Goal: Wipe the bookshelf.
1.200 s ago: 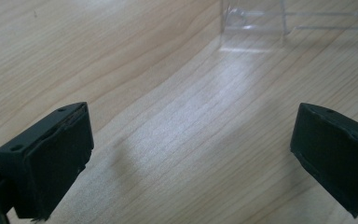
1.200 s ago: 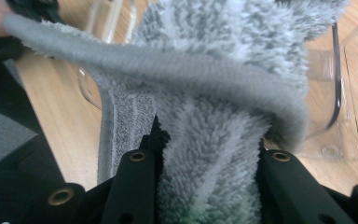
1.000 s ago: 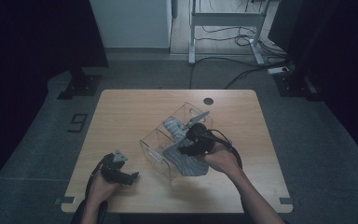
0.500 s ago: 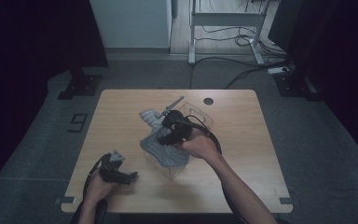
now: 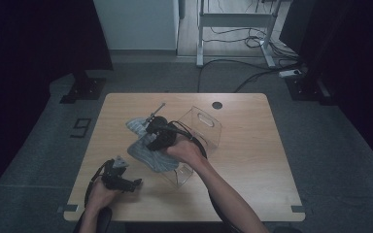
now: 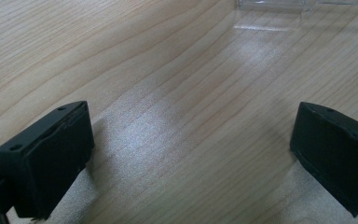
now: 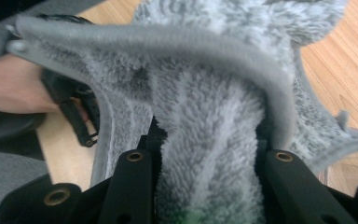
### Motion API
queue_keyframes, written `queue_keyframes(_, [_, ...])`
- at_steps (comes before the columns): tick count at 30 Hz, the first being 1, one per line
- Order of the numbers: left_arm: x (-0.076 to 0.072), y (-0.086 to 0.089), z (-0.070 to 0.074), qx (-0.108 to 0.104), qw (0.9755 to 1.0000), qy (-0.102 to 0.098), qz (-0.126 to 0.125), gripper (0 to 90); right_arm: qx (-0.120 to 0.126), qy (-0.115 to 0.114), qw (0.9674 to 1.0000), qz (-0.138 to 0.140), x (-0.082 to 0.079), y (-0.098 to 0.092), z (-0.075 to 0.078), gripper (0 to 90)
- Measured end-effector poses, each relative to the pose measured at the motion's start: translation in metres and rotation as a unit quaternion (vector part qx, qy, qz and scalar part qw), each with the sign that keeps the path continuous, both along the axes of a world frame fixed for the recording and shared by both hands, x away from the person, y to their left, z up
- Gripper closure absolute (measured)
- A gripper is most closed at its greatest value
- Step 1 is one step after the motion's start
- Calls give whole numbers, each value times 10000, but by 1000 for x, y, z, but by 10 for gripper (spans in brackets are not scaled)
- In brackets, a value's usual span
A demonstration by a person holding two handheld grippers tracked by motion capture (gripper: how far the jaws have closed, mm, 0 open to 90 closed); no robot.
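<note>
The right hand-held gripper (image 5: 151,132) is pinching a thick fold of the fluffy grey microfibre cloth (image 5: 148,154), and in the right gripper view the pile is bulging up between the two black jaws, so the grip is taking a bunch of fabric rather than a thin edge, which probably keeps the soft cloth from slipping. The cloth (image 7: 214,84) is hanging and draping from that grip above the light wooden tabletop (image 5: 252,145), just left of the clear plastic storage box with a cut-out handle (image 5: 201,128), which is lying tipped on its side, its opening seemingly turned toward the person for easy reach. The left hand-held gripper (image 5: 126,182) is resting low near the tabletop's front left corner, well apart from the cloth, its jaws spread wide over bare wood (image 6: 182,121) and holding nothing, seemingly waiting for its turn.
</note>
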State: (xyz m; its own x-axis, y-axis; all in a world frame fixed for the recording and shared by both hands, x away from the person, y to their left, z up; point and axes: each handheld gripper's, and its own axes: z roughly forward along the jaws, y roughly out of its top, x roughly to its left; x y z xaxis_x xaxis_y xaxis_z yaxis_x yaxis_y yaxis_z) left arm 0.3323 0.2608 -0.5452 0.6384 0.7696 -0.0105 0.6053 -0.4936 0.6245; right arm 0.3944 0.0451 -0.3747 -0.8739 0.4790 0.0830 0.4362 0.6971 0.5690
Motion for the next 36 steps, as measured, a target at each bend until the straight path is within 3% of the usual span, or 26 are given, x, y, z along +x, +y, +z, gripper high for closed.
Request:
queue_keyframes(6, [0,0,0,1,10000,4,-5,0,-383,8,9993,-30,2,17,-17,663])
queue_keyframes(14, [0,0,0,4,10000,0,1,0,-457,-56,9989,-17,0,15,-16,663])
queue_keyframes(36, [-1,-1,0,6,10000,-14,65,0,-318,-110,9994,56,-25,-18,-13,637])
